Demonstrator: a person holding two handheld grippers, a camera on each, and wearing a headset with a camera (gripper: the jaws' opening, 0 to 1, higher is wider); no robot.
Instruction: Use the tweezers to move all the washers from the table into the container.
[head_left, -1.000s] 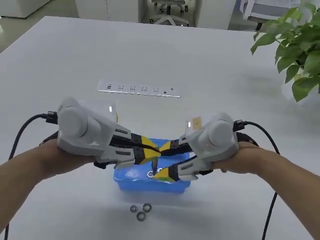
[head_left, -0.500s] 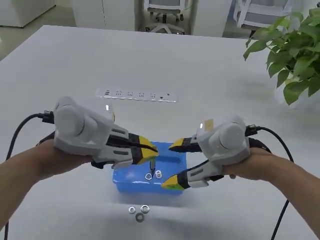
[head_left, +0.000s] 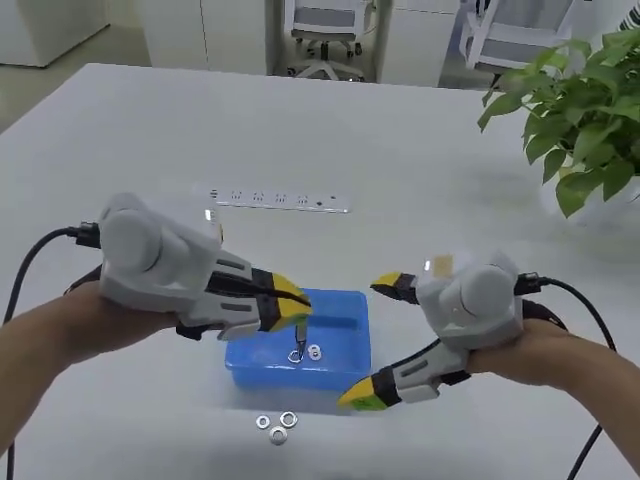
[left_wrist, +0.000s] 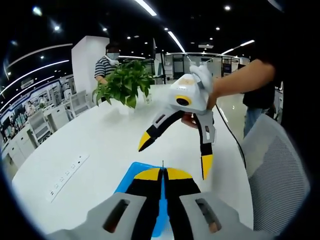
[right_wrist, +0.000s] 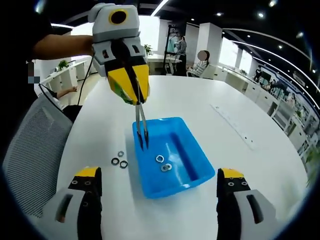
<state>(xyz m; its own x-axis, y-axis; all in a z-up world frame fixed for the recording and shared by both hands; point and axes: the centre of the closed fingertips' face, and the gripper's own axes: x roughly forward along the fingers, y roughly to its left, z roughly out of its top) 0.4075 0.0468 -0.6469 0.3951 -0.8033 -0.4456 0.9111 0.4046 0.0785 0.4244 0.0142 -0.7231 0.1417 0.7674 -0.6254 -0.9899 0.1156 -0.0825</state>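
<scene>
My left gripper (head_left: 292, 300) is shut on thin metal tweezers (head_left: 298, 338), whose tips hang down into the blue container (head_left: 345, 325). Two washers (head_left: 306, 353) lie on the container's floor by the tweezer tips. Three more washers (head_left: 276, 425) sit together on the table just in front of it. To the right of the container, my right gripper (head_left: 370, 340) stands wide open, holding nothing. In the right gripper view, the left gripper (right_wrist: 129, 85) holds the tweezers (right_wrist: 141, 125) over the container (right_wrist: 187, 155), with the loose washers (right_wrist: 119, 160) beside it. The left gripper view has the right gripper (left_wrist: 175, 159) open ahead.
A white power strip (head_left: 278, 199) lies on the table beyond the container. A potted plant (head_left: 580, 110) stands at the far right. Office chairs stand past the table's far edge. People are at desks in the background of both gripper views.
My right gripper has drawn back to the right, away from the tweezers, and its jaws have spread wide. The left gripper has stayed over the container with the tweezers.
</scene>
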